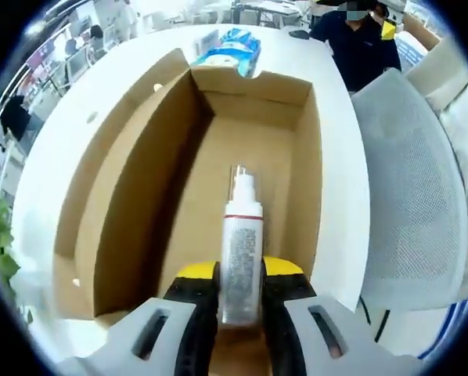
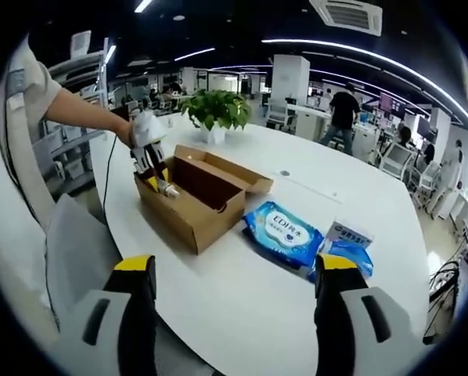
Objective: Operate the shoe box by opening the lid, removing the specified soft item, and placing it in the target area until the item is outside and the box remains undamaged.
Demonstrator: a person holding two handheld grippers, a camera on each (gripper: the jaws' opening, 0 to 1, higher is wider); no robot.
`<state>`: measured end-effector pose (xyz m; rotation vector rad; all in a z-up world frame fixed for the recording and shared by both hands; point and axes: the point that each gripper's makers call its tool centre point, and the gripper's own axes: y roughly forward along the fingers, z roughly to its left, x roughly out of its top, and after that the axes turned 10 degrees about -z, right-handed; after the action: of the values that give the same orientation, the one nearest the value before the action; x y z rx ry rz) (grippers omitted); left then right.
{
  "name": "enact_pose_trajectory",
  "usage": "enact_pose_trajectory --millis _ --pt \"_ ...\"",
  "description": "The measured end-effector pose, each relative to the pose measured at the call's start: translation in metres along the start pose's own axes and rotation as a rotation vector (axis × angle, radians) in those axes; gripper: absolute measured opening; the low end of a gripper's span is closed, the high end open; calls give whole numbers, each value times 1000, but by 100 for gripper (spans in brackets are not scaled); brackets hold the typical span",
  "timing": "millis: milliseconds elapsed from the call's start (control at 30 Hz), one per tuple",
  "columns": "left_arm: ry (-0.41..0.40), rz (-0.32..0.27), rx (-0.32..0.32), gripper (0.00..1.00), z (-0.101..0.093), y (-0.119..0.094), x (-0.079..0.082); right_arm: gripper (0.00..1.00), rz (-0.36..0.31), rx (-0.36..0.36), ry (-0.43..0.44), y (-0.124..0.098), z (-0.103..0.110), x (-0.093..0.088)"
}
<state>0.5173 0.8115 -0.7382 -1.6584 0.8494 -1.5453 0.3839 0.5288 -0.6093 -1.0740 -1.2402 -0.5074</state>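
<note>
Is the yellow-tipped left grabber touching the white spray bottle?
Touching. In the left gripper view the left gripper has its yellow-tipped jaws pressed against both sides of the white spray bottle, with no gap, over the open brown cardboard box.

light: bright ceiling strips (image 2: pixel 359 53) | glare: white table (image 2: pixel 242 298) washed | edges: fisheye-bent, soft | shadows: faint
</note>
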Motion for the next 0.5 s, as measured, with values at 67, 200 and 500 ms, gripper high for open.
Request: enact_pose_trajectory --millis 67,200,500 --pt "2 -11 7 17 -1 -2 3 75 -7 15 -2 2 2 2" --pt "-5 -40 15 17 -4 -6 12 71 -13 39 -10 6 8 5" --pt "3 -116 37 17 -12 -15 44 67 -16 99 -46 13 18 9"
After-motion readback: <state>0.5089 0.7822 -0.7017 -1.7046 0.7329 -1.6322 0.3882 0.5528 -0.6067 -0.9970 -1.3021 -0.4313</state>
